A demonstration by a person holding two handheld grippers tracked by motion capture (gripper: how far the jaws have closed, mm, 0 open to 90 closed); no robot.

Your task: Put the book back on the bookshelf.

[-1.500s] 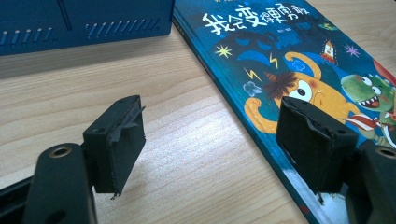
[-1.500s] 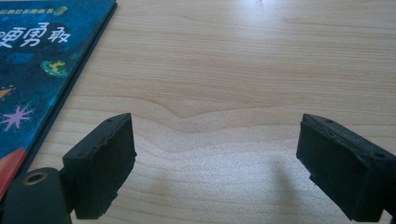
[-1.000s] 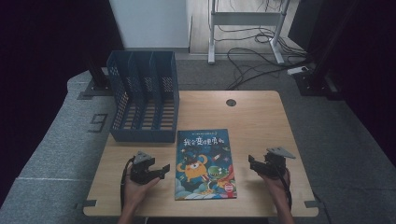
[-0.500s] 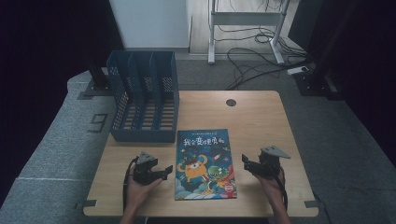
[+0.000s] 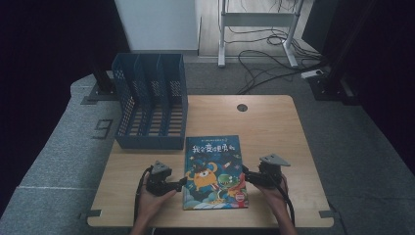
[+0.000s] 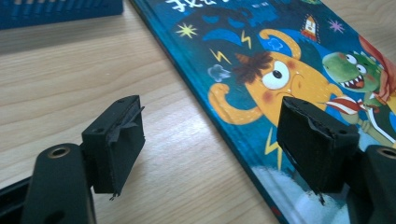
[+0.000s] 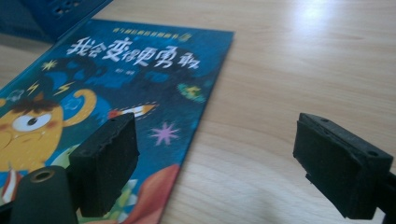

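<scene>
A picture book [image 5: 214, 171] with a dark blue cover and cartoon monsters lies flat on the wooden table [image 5: 269, 122], near its front edge. My left gripper [image 5: 182, 182] sits at the book's left edge and is open. In the left gripper view, one jaw hangs over the bare wood and the other over the book cover [image 6: 289, 65], with the left gripper [image 6: 210, 149] holding nothing. My right gripper [image 5: 244, 174] is at the book's right edge, also open. In the right gripper view, the right gripper [image 7: 215, 158] straddles the edge of the book [image 7: 116, 79].
A blue mesh file holder [image 5: 149, 107] with several slots stands at the table's back left, just behind the book. Its base shows as the file holder [image 6: 56, 9] in the left gripper view. A round cable hole [image 5: 242, 107] lies near the back edge. Cables trail on the floor behind the table.
My right gripper has slid left across the table until its jaws reach the book's right edge. The left gripper and the book have stayed put.
</scene>
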